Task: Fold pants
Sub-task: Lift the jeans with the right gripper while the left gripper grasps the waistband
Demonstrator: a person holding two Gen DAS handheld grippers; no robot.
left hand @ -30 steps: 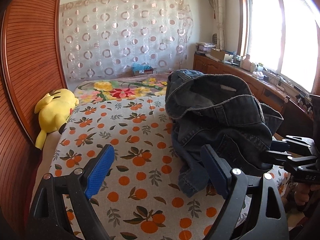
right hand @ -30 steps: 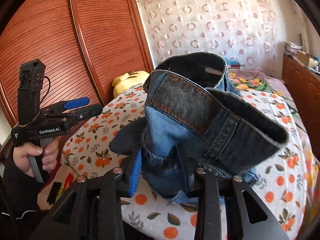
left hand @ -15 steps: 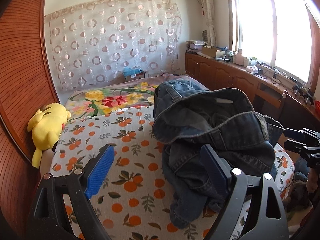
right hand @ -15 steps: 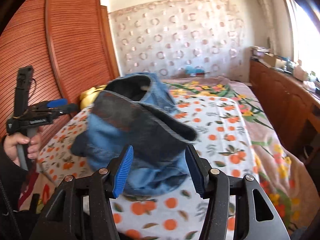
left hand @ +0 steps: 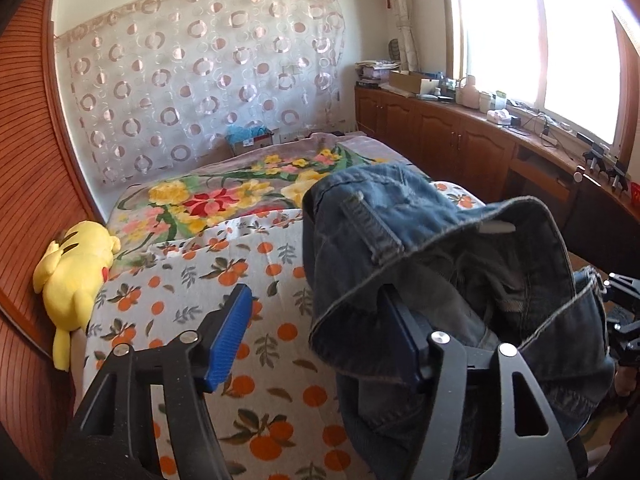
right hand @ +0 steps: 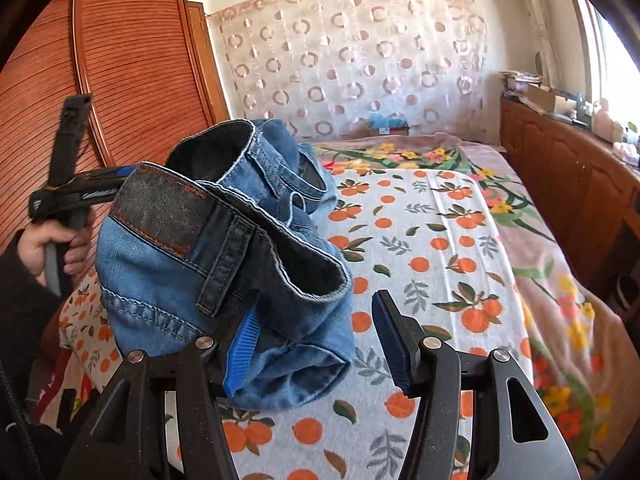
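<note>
1. Covering the bed (right hand: 440, 240), an orange-print sheet; slatted wardrobe (right hand: 132, 60) alongside.
2. Yellow plush (left hand: 76, 276) at the bed's wardrobe-side edge.
3. Jeans (right hand: 224, 256) bunched near the bed's foot edge.
4. Left gripper (left hand: 316, 336) closing, its right finger under denim; right gripper (right hand: 316, 340) open, denim draping one finger.

1. A bed with an orange-print sheet (left hand: 280, 360) is set against a slatted reddish wooden wardrobe (right hand: 132, 72).
2. The far wall is covered by a sheer circle-patterned curtain (left hand: 200, 92).
3. Daylight is admitted through a large window (left hand: 540, 40) above low brown wooden cabinets (left hand: 440, 132).
</note>
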